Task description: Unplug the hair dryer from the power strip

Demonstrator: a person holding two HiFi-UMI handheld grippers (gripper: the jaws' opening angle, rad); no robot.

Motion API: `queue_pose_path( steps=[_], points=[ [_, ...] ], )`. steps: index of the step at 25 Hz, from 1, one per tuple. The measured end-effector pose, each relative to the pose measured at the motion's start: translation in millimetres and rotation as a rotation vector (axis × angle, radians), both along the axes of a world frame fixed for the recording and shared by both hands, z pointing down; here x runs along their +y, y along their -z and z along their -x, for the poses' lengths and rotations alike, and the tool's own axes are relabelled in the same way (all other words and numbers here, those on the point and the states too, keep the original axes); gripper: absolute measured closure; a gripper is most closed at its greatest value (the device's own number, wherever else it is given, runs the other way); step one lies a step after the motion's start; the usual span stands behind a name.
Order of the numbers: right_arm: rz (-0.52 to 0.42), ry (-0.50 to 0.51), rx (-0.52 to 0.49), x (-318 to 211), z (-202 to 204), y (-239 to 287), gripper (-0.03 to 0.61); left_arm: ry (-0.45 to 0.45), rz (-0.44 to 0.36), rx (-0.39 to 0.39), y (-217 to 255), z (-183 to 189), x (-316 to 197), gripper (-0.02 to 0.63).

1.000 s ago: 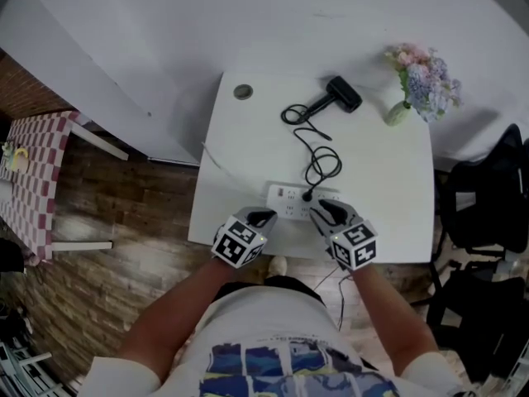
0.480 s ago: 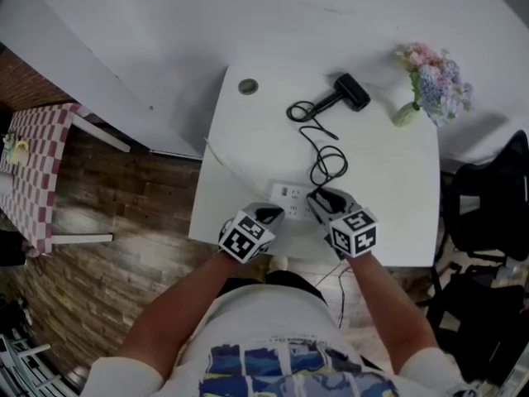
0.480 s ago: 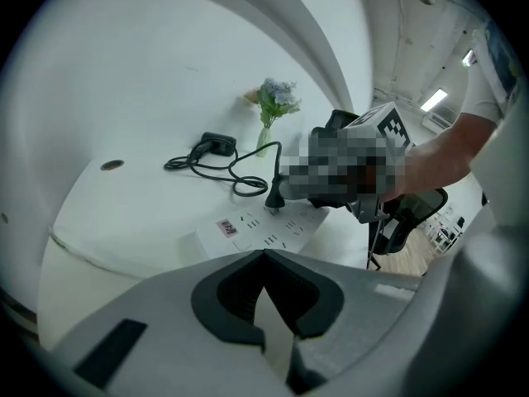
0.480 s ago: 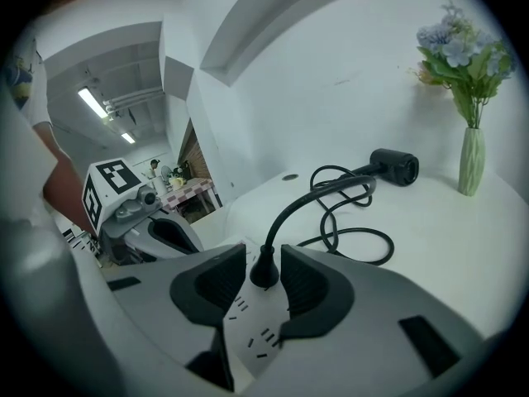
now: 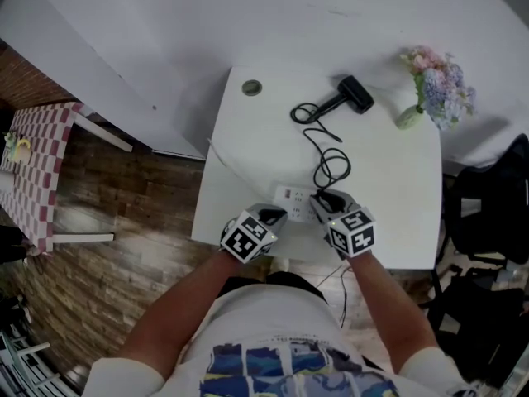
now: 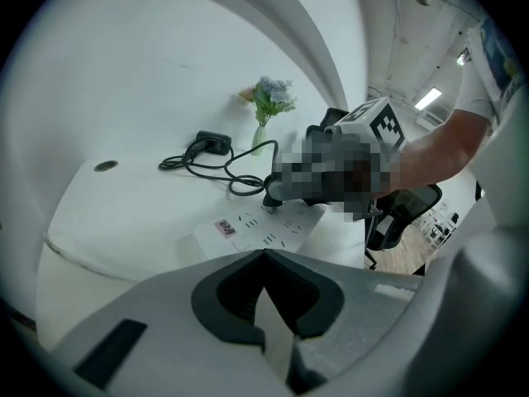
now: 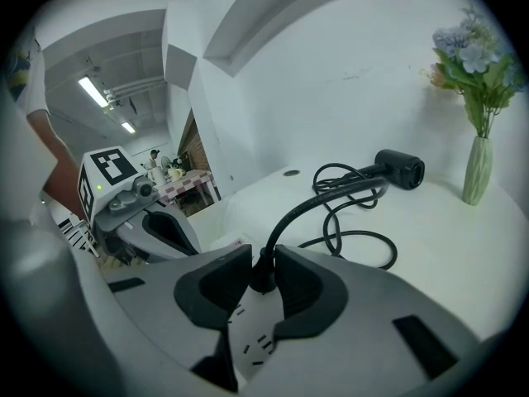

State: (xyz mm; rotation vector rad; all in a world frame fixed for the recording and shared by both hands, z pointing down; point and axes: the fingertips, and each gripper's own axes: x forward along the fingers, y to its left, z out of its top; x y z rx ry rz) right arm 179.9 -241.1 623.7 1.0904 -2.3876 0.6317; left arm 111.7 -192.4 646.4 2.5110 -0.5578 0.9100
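1. While the person leans over the white counter (image 5: 388, 190), a red-checked table (image 5: 33, 168) stands far to the left on the wood floor, well apart from it.
2. Near the counter's back left corner sits a small round disc (image 5: 252, 88).
3. At the counter's front edge, the left tongs (image 5: 274, 215) sit just beside the left end of the power strip (image 5: 291, 198). Their tips are pressed together with nothing between them. Whether they touch the strip I can't tell.
4. Lying flat near the front edge between the two pairs of tongs, the power strip has a small red label on top.
5. Over the strip's right part, the right tongs (image 5: 323, 198) are closing on the black plug (image 7: 263, 281). It stands upright in a socket, and the dark pads look to be against both its sides.
6. From the plug, the black cord (image 5: 329, 162) rises and loops across the counter.
7. At the cord's far end, the hair dryer (image 5: 354, 95) lies near the back edge, well apart from the strip.
8. Right of the dryer stands a vase of flowers (image 5: 436, 85), upright at the back right corner.
9. Beyond the counter's right side is a black chair (image 5: 488, 209).
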Motion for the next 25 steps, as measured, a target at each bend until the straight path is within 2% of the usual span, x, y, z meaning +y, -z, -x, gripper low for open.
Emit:
queue_pose_path(
  steps=[5,16,21,25],
  points=[
    [-0.006,-0.018,-0.005,-0.4,-0.8,1.1,0.511,-0.002,-0.005,-0.016,0.0,-0.5,-0.1,0.612],
    [-0.054,-0.009,0.061,4.3,0.3,6.5,0.523,-0.011,-0.004,-0.078,-1.7,-1.3,0.4,0.612],
    [-0.075,0.003,0.094,8.1,1.2,10.6,0.528,-0.031,-0.047,-0.125,-2.9,-2.9,0.4,0.612],
    [-0.057,-0.006,0.068,7.8,-1.3,9.0,0.528,-0.042,-0.046,-0.141,-3.5,-2.8,1.5,0.612]
  ],
)
